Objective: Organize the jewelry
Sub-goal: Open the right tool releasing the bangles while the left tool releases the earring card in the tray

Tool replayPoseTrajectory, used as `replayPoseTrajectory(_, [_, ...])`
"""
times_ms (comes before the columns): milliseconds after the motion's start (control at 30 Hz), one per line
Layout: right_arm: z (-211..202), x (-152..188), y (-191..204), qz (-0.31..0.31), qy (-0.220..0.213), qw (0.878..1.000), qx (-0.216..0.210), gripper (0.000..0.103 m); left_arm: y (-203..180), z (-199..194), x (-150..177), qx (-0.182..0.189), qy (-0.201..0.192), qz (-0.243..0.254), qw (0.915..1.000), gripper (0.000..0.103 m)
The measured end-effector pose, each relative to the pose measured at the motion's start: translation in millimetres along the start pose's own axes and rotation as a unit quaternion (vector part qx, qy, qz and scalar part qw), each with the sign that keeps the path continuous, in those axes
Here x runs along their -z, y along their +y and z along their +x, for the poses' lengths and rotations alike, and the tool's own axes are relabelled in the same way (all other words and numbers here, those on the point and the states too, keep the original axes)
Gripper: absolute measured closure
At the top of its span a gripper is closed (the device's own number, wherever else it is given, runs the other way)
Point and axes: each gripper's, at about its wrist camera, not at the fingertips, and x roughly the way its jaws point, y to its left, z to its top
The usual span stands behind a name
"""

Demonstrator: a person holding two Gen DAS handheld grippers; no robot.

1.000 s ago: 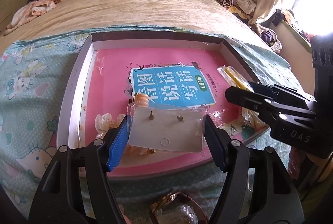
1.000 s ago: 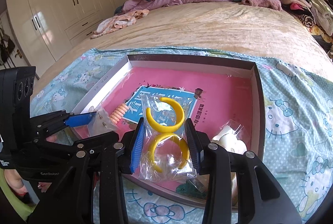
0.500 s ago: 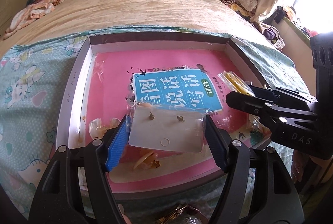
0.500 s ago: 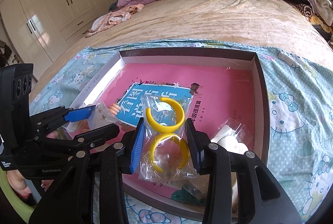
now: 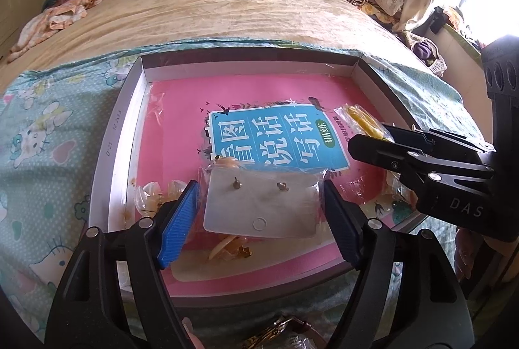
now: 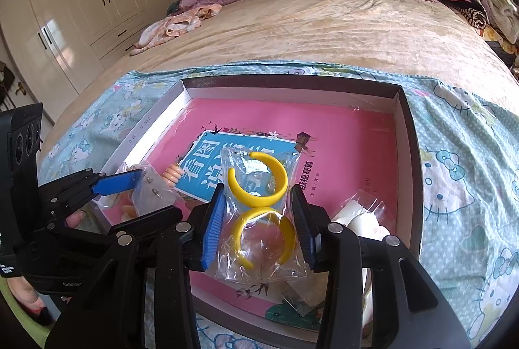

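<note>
My left gripper (image 5: 259,212) is shut on a clear bag with a white earring card (image 5: 259,206) bearing two studs, held over the near part of the shallow box (image 5: 107,154). My right gripper (image 6: 259,219) is shut on a clear bag with two yellow open bangles (image 6: 259,183), held over the box's near right side. The right gripper also shows in the left wrist view (image 5: 373,148), and the left gripper in the right wrist view (image 6: 129,183). The box (image 6: 405,135) has a pink floor with a blue book cover (image 5: 275,138).
Inside the box lie pale shell-like pieces (image 5: 152,193), an amber hair clip (image 5: 230,248), an orange bead bracelet (image 6: 173,175) and a bagged white item (image 6: 360,219). The box sits on a Hello Kitty sheet (image 5: 42,138) on a bed. A watch (image 5: 282,336) lies near the front edge.
Both grippers have moved forward, further over the box, still holding their bags. The hair clip under the left bag has come into view.
</note>
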Motion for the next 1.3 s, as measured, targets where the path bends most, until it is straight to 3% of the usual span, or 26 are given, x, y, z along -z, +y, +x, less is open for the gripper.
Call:
replayPoseTrajectory(400, [-24.5,0.2,0.9,0.005,-0.033,0.999,-0.001,0.049,1.1,-3.3,-1.4,-0.003,-0.002,-0.002,1.0000,0.035])
replayPoseTrajectory(833, [-80.2,7.5,0.0,0.026,-0.087,0.996,-0.004,0.033,0.4,-15.2,-2.8,-0.006,-0.012,-0.009,0.9999,0.023])
replayPoseTrajectory(1300, [-120.2,16.4,2.9,0.030,-0.122,0.992,0.012,0.017,-1.6,-54.5,-3.0,-0.009,-0.043,-0.014,0.9989,0.011])
